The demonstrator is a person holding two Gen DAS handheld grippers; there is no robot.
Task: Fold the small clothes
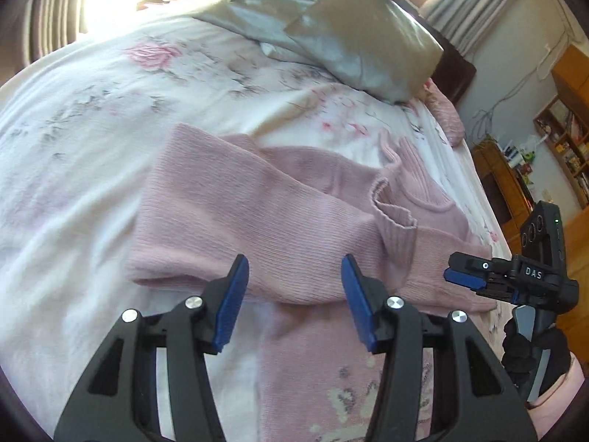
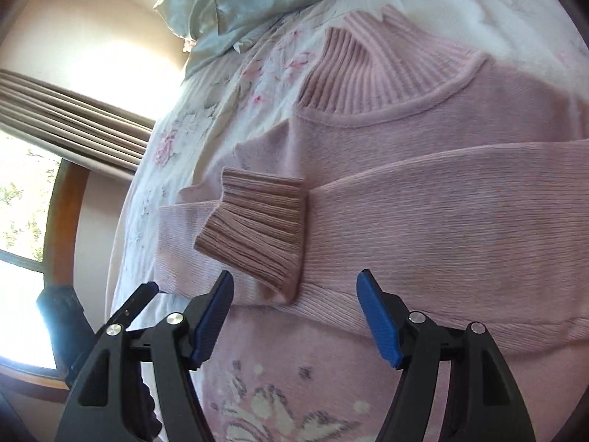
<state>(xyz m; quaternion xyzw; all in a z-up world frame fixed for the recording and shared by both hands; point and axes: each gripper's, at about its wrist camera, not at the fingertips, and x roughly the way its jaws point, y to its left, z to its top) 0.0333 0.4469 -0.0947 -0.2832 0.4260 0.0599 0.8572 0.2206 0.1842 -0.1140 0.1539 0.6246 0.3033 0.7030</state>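
We hold our left gripper [image 1: 294,287] wide apart and empty above a pink sweater [image 1: 257,221] that lies flat on a bed with a floral bedspread [image 1: 92,110]. Both sleeves are folded across the chest, one ribbed cuff [image 2: 254,235] resting on top of the other sleeve, below the ribbed collar [image 2: 368,73]. Our right gripper [image 2: 294,316] also stands wide, gripping nothing, just above the lower sleeve; in the left wrist view it hovers over the sweater's edge near the bedside, held by a black-gloved hand [image 1: 530,353]. Satin pillows [image 1: 349,37] lie beyond the sweater.
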